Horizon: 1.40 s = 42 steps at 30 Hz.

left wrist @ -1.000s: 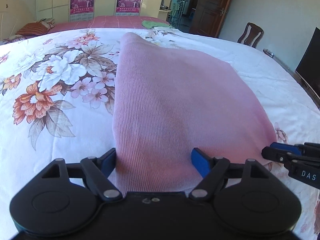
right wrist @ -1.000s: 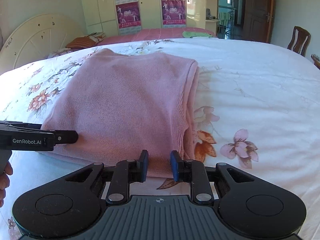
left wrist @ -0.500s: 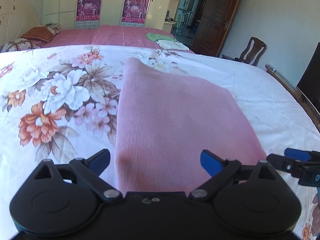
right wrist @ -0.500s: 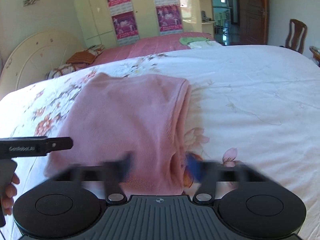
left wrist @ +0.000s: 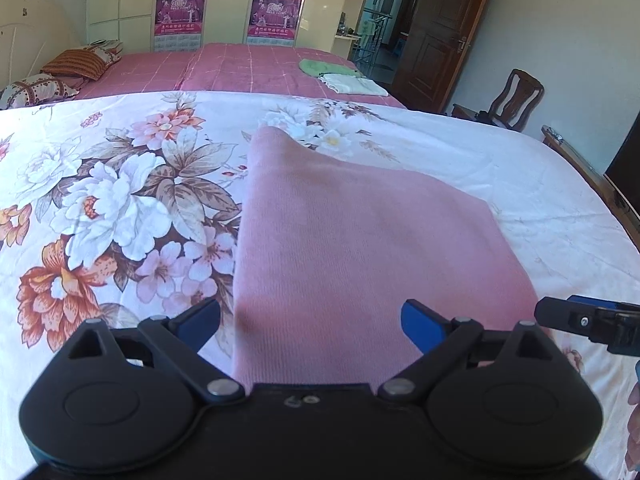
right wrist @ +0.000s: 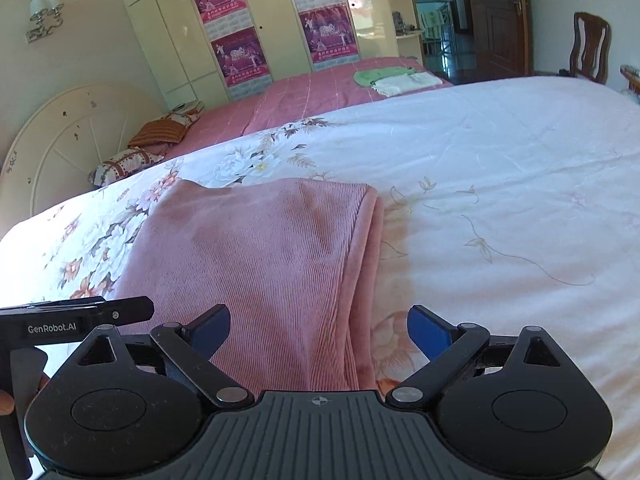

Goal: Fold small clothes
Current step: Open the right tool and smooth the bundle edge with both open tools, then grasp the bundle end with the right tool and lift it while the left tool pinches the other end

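A folded pink knit garment (left wrist: 360, 248) lies flat on the floral bedspread (left wrist: 120, 208); it also shows in the right wrist view (right wrist: 260, 264). My left gripper (left wrist: 310, 322) is open and empty, above the garment's near left edge. My right gripper (right wrist: 318, 330) is open and empty, above the garment's near right folded edge. The right gripper's tip shows at the right of the left wrist view (left wrist: 576, 318). The left gripper's tip shows at the left of the right wrist view (right wrist: 80, 316).
A second bed with a pink cover (left wrist: 248, 66) stands behind, with green and white folded cloths (left wrist: 340, 76) and pillows (left wrist: 76, 62). A wooden chair (left wrist: 516, 98) and a door (left wrist: 436, 32) are at the right. White bedspread (right wrist: 500, 184) extends right of the garment.
The right gripper has opened and let go of the garment's edge. Both grippers have risen and drawn back from the garment, which now lies flat.
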Each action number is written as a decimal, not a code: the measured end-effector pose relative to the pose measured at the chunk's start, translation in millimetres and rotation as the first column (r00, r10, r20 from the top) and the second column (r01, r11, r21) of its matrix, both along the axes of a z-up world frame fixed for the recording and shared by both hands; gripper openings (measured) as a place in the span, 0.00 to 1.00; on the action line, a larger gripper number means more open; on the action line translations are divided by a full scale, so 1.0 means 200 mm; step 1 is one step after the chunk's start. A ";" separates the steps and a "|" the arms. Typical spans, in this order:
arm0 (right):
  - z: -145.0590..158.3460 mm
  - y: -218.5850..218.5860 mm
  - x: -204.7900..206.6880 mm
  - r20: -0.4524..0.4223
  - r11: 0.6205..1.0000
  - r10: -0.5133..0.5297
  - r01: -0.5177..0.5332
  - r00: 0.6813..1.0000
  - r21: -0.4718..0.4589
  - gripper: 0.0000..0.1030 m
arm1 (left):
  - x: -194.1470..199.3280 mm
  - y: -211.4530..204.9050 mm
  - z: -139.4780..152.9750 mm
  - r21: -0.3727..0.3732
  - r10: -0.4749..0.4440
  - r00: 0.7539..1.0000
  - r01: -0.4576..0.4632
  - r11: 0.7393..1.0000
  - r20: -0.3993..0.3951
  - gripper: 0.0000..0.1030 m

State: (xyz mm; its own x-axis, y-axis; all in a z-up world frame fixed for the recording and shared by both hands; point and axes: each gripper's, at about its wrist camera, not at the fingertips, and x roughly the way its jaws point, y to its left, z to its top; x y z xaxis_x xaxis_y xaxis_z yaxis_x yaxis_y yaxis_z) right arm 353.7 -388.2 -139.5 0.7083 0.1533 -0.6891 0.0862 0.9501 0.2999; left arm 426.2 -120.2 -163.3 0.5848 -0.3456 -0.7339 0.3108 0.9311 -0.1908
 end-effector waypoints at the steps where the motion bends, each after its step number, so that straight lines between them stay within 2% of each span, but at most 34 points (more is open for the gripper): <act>1: -0.01 -0.01 0.02 -0.004 1.000 0.001 -0.001 1.000 0.006 0.92 | 0.02 0.01 -0.01 -0.008 0.000 1.000 0.000 1.000 -0.009 0.94; 4: -0.05 -0.03 0.09 -0.021 1.000 -0.009 0.009 1.000 0.030 0.91 | 0.07 0.03 -0.06 -0.029 -0.006 0.999 0.005 1.000 -0.035 0.94; 7: -0.10 -0.08 0.14 -0.046 0.997 -0.028 0.031 0.999 0.066 0.91 | 0.11 0.06 -0.12 -0.101 -0.022 0.997 0.015 0.995 -0.068 0.95; 10: -0.15 -0.10 0.18 -0.067 0.992 -0.018 0.026 0.998 0.125 0.90 | 0.13 0.06 -0.15 -0.132 -0.036 0.997 0.026 0.991 -0.075 0.93; 11: -0.17 -0.11 0.19 -0.074 0.990 -0.020 0.030 0.997 0.137 0.84 | 0.13 0.05 -0.16 -0.135 -0.044 0.997 0.035 0.990 -0.070 0.93; 12: -0.19 -0.11 0.19 -0.077 0.990 -0.022 0.032 0.997 0.139 0.63 | 0.13 0.04 -0.16 -0.141 -0.056 0.996 0.046 0.989 -0.068 0.87; 13: -0.19 -0.10 0.19 -0.064 0.991 -0.024 0.033 0.998 0.131 0.57 | 0.13 0.03 -0.16 -0.152 -0.071 0.995 0.059 0.987 -0.073 0.81; 15: -0.19 -0.10 0.20 -0.063 0.988 -0.017 0.026 0.998 0.150 0.49 | 0.13 0.01 -0.15 -0.143 -0.069 0.995 0.057 0.988 -0.075 0.78; 17: -0.18 -0.10 0.21 -0.067 0.987 -0.004 0.015 0.998 0.161 0.49 | 0.13 0.00 -0.14 -0.140 -0.063 0.995 0.052 0.989 -0.079 0.75; 20: -0.17 -0.06 0.22 -0.069 0.994 0.023 -0.015 0.997 0.106 0.48 | 0.13 -0.02 -0.13 -0.122 -0.066 0.995 0.056 0.991 -0.072 0.68; 21: -0.18 -0.05 0.24 -0.069 0.995 0.024 -0.018 0.997 0.095 0.44 | 0.12 -0.02 -0.12 -0.113 -0.065 0.995 0.057 0.992 -0.070 0.66; 23: -0.18 -0.04 0.24 -0.072 0.992 0.032 -0.024 0.997 0.120 0.30 | 0.12 -0.04 -0.11 -0.099 -0.065 0.996 0.059 0.993 -0.061 0.60; 24: -0.17 -0.04 0.24 -0.074 0.990 0.032 -0.022 0.997 0.138 0.24 | 0.11 -0.04 -0.10 -0.096 -0.064 0.996 0.059 0.994 -0.055 0.54; 25: -0.16 -0.02 0.24 -0.071 0.992 0.031 -0.022 0.997 0.128 0.24 | 0.11 -0.05 -0.09 -0.096 -0.064 0.997 0.059 0.994 -0.045 0.46; 28: -0.12 -0.01 0.21 -0.041 0.987 0.039 -0.032 0.998 0.157 0.23 | 0.09 -0.03 -0.03 -0.108 -0.069 0.997 0.067 0.992 -0.016 0.38; 36: 0.11 0.13 0.13 0.052 0.974 0.083 -0.092 0.995 0.206 0.23 | 0.00 0.00 0.11 -0.136 -0.106 0.993 0.112 0.984 0.049 0.31; 42: 0.23 0.32 0.10 0.095 0.961 0.127 -0.146 0.987 0.233 0.23 | -0.07 0.15 0.22 -0.147 -0.089 0.992 0.101 0.984 0.083 0.31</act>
State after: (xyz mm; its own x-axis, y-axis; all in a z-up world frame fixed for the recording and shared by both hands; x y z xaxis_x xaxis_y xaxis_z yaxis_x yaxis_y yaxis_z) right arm 372.9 -324.9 -92.6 0.7196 0.4055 -0.5636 -0.0724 0.8512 0.5199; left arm 411.6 -90.4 -119.3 0.5961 -0.5053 -0.6239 0.4156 0.8591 -0.2987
